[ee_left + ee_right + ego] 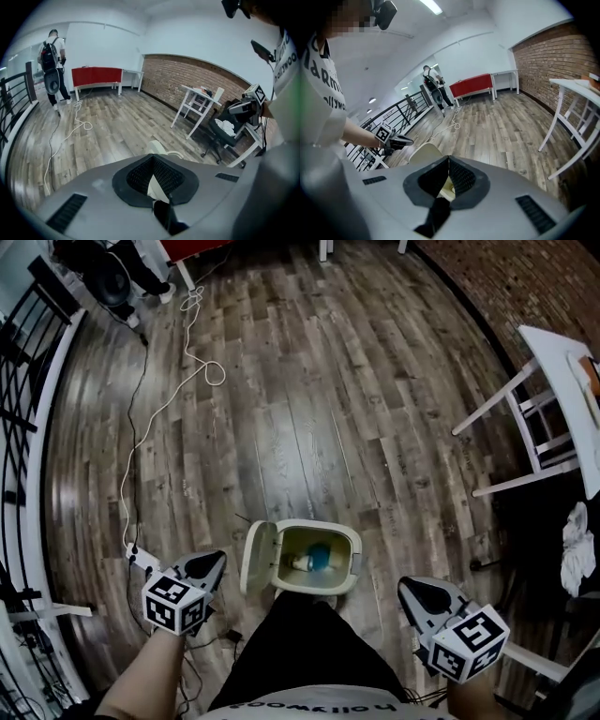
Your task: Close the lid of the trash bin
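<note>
A cream trash bin (349,570) stands on the wooden floor just in front of my legs, between both grippers. Its lid (257,557) is swung open and stands up on the bin's left side. Inside lie a blue object (320,557) and a pale bottle. My left gripper (217,562) is shut and empty, a short way left of the lid. My right gripper (405,585) is shut and empty, to the right of the bin. In the left gripper view the lid (157,147) peeks over the closed jaws. The lid (423,153) also shows in the right gripper view.
A white cable (188,356) snakes over the floor to a power strip (139,559) by my left gripper. A black railing (26,399) runs along the left. A white table (548,418) and a dark chair with cloth (577,549) stand at the right.
</note>
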A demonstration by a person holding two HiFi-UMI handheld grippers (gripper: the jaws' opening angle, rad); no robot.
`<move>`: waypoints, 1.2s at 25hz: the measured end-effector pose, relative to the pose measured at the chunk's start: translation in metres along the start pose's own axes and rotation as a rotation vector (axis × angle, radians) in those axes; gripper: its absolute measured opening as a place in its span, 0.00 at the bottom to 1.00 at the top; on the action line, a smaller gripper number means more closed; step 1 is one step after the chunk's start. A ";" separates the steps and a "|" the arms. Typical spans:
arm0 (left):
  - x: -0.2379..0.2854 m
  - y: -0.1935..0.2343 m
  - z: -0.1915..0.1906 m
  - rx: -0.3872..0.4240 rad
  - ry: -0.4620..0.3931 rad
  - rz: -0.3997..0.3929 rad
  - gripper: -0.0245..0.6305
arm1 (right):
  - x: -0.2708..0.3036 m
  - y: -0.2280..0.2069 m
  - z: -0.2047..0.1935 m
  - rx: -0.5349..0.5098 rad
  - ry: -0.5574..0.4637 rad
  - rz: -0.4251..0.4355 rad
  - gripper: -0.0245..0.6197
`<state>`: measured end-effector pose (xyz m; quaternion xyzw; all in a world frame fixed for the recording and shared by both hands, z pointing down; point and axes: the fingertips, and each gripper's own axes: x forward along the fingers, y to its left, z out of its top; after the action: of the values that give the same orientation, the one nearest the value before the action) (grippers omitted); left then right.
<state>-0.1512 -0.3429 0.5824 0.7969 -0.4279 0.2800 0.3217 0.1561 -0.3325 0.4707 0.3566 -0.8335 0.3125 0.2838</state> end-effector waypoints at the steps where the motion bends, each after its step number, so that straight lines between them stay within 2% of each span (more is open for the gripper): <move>1: 0.011 0.000 -0.005 0.003 0.015 -0.021 0.05 | 0.000 -0.003 -0.005 0.010 0.007 -0.009 0.05; 5: 0.040 -0.011 -0.017 0.018 0.051 -0.149 0.05 | 0.000 -0.010 -0.023 0.061 0.027 -0.029 0.05; 8: 0.046 -0.033 -0.003 -0.067 -0.014 -0.307 0.05 | 0.002 -0.009 -0.032 0.078 0.042 -0.029 0.05; 10: 0.054 -0.053 0.002 -0.095 -0.029 -0.408 0.05 | 0.003 -0.009 -0.036 0.086 0.047 -0.027 0.05; 12: 0.067 -0.076 0.003 -0.074 -0.016 -0.494 0.05 | 0.004 -0.009 -0.042 0.097 0.047 -0.027 0.05; 16: 0.100 -0.118 0.001 0.000 0.036 -0.610 0.05 | 0.006 -0.010 -0.057 0.129 0.059 -0.036 0.05; 19: 0.126 -0.144 -0.004 0.069 0.093 -0.663 0.05 | 0.006 -0.014 -0.071 0.157 0.070 -0.049 0.05; 22: 0.148 -0.160 -0.011 0.132 0.135 -0.681 0.05 | 0.005 -0.018 -0.082 0.185 0.068 -0.060 0.05; 27: 0.181 -0.176 -0.026 0.137 0.168 -0.684 0.05 | 0.003 -0.037 -0.099 0.238 0.047 -0.099 0.05; 30: 0.206 -0.184 -0.039 0.178 0.200 -0.672 0.05 | 0.005 -0.047 -0.109 0.275 0.036 -0.117 0.05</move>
<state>0.0993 -0.3382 0.7050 0.8865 -0.0824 0.2716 0.3655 0.2167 -0.2809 0.5592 0.4345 -0.7554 0.4127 0.2650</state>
